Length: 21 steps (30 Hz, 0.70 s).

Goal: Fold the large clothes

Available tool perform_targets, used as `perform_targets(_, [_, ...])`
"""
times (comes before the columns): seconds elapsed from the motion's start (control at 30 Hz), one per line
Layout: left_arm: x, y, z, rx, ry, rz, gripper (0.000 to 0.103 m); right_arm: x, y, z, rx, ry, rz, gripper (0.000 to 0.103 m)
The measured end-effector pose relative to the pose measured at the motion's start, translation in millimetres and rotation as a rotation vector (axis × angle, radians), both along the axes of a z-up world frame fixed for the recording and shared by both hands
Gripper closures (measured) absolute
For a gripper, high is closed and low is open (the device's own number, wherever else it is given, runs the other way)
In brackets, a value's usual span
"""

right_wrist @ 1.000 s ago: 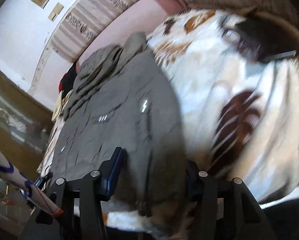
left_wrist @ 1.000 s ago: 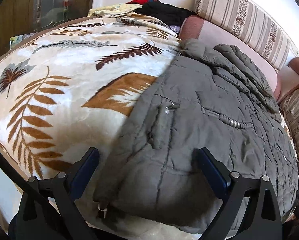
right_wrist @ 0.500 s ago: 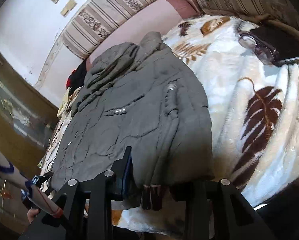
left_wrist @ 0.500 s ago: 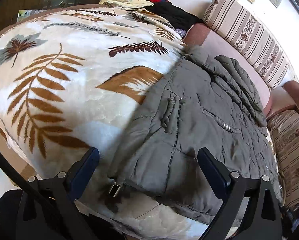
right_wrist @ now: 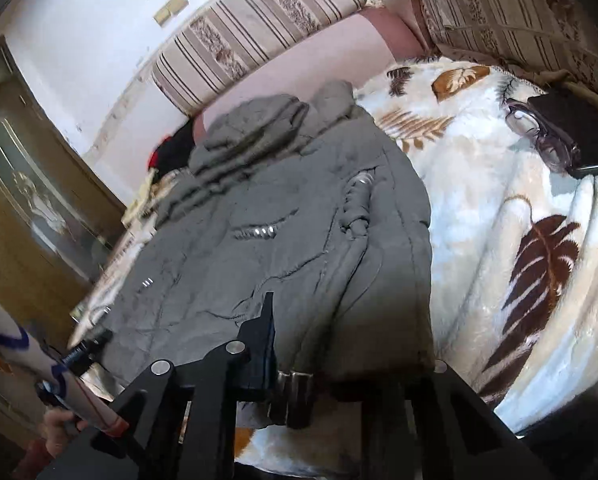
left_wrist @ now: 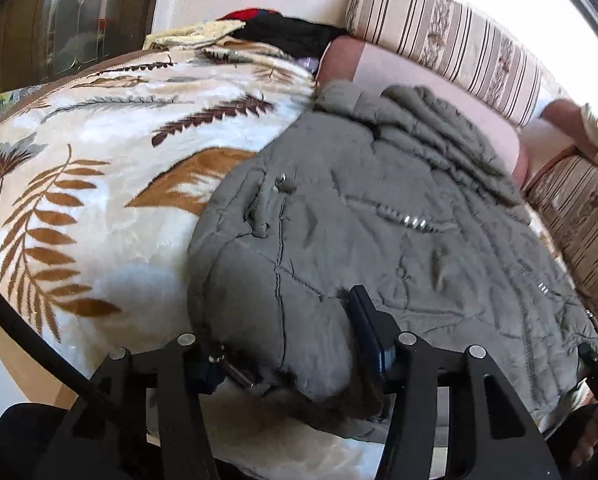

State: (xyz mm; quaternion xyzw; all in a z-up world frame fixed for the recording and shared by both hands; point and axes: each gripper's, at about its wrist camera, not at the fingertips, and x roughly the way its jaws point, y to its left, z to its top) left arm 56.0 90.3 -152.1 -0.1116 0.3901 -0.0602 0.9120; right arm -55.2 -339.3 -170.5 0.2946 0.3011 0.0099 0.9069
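Observation:
A grey quilted jacket point(left_wrist: 379, 220) lies spread on a white blanket with brown leaves point(left_wrist: 99, 160), hood toward the sofa back. My left gripper point(left_wrist: 283, 348) is at the jacket's near left hem corner. Its jaws are closing, and bunched fabric fills the gap between the pads. In the right wrist view the same jacket point(right_wrist: 279, 220) runs away from me. My right gripper point(right_wrist: 339, 344) is at the near right hem corner, jaws closing on the fabric. Its right finger is hidden under the draped hem.
Striped sofa cushions point(left_wrist: 439, 36) line the back. A pile of black and red clothes point(left_wrist: 283, 28) lies at the far end. Glasses point(right_wrist: 539, 136) rest beside a black object point(right_wrist: 571, 120) on the blanket point(right_wrist: 499, 220). A wooden cabinet point(right_wrist: 27, 200) stands at the left.
Both pairs of jaws have narrowed from wide open onto the jacket's near hem. The hem fabric now bulges between the left fingers, and the right gripper has settled at its corner.

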Motion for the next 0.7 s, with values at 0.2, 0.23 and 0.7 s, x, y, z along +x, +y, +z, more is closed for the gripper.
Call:
perform_targets(0.2, [0.9,-5.6,-4.5,0.031,0.003,-0.013,0.036,9.9,-9.1,-19.4,0.076,0.089,-0.015,0.059])
perform_targets(0.23, [-0.8,-7.3,-2.7,0.044,-0.013,-0.02,0.04,11.7,-8.3,-20.1,0.074,0.092,-0.009,0.059])
perform_targets(0.7, [-26.0,-28.3,46.1,0.077,-0.186,-0.131,0.082,-15.1,3.1,51.8,-0.12,-0.169,0.037,0.091])
